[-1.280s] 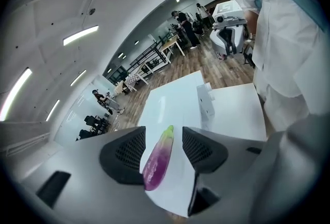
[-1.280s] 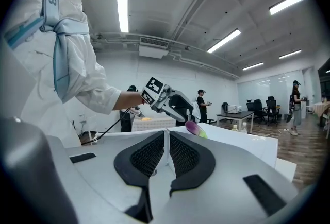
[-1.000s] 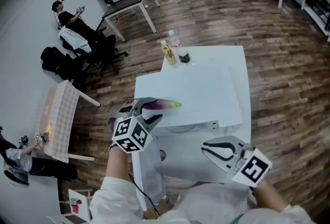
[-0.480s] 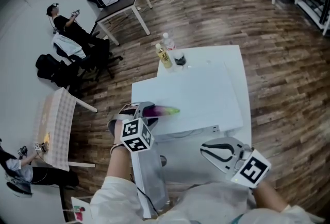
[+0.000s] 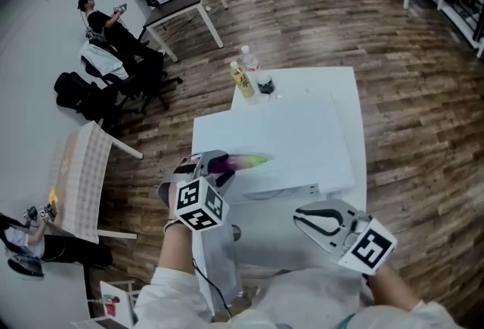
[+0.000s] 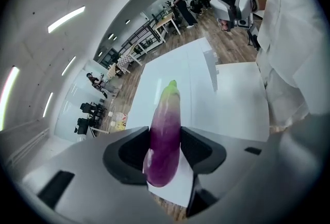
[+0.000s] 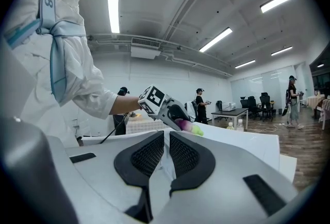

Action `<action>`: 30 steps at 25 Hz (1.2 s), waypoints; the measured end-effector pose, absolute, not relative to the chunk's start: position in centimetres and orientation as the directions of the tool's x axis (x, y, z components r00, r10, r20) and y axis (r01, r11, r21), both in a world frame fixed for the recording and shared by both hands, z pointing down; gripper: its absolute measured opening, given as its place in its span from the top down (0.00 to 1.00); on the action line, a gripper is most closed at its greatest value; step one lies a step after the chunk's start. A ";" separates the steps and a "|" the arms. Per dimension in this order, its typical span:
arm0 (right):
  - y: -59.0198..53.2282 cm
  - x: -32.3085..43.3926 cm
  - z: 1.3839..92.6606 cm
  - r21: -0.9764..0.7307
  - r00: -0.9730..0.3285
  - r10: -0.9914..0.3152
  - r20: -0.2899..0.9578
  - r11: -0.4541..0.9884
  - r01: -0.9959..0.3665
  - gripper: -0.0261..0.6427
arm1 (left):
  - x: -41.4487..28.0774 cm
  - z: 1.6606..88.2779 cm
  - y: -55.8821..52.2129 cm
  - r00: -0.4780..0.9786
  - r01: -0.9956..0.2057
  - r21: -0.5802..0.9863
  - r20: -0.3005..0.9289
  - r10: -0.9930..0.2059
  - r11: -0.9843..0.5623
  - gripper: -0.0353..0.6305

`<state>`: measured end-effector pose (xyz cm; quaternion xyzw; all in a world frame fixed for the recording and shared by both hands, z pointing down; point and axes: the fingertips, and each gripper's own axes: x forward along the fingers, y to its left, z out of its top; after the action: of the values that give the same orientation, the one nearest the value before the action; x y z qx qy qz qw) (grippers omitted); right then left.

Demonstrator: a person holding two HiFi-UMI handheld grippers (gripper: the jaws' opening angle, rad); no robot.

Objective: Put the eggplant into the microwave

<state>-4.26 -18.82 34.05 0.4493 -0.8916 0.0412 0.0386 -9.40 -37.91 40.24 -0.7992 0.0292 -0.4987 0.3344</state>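
- Since a second ago, sunk a little toward the white box-shaped microwave [image 5: 302, 140] with the left gripper [image 6: 165, 145]. No shift of the eggplant on the microwave's top.
- Lying flat on that top, at its front-left corner: glossy purple eggplant with a pale green tip [image 5: 240, 162], tip aimed toward the middle of the top.
- Closing the left gripper's jaws now around the purple end. Pads meet both flanks, no gap showing.
- Hovering off the microwave's front-right corner with the right gripper [image 7: 166, 145], jaws drawn almost together on nothing.
- Step in hand, judging by this: taking hold of the eggplant; nothing lifted yet.
- Next, probably: finish the squeeze, lift clear of the top, carry round to the front face.
- Cannot tell from these views whether the door stands open. If shut, a job for the idle right gripper first.
- Worth minding: smooth, tapered skin, so a hold near the thick end and a level carry.
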 end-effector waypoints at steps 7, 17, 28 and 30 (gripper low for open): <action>-17.9 -3.2 33.6 -0.031 -0.610 -0.788 0.088 0.610 -0.792 0.91 | -9.5 38.3 -31.1 0.527 0.208 -0.551 0.759 -0.382 -0.808 0.66; -15.9 -2.9 34.4 -0.040 -0.662 -0.740 0.118 0.662 -0.748 0.91 | -9.0 39.5 -23.1 0.570 -0.144 -0.236 0.774 -0.276 -0.961 0.66; -14.3 -4.2 35.4 -0.037 -0.709 -0.688 0.153 0.713 -0.700 0.91 | -10.0 42.5 -19.6 0.654 -0.426 0.025 0.699 -0.289 -0.905 0.66; -14.2 -4.2 35.7 -0.030 -0.710 -0.686 0.158 0.716 -0.698 0.90 | -10.0 43.2 -19.2 0.657 -0.434 0.029 0.694 -0.295 -0.900 0.66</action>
<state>-4.23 -14.23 35.74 0.3745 -0.9237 0.0438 0.0677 -10.04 -19.19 43.21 -0.9052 0.2012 -0.3618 -0.0964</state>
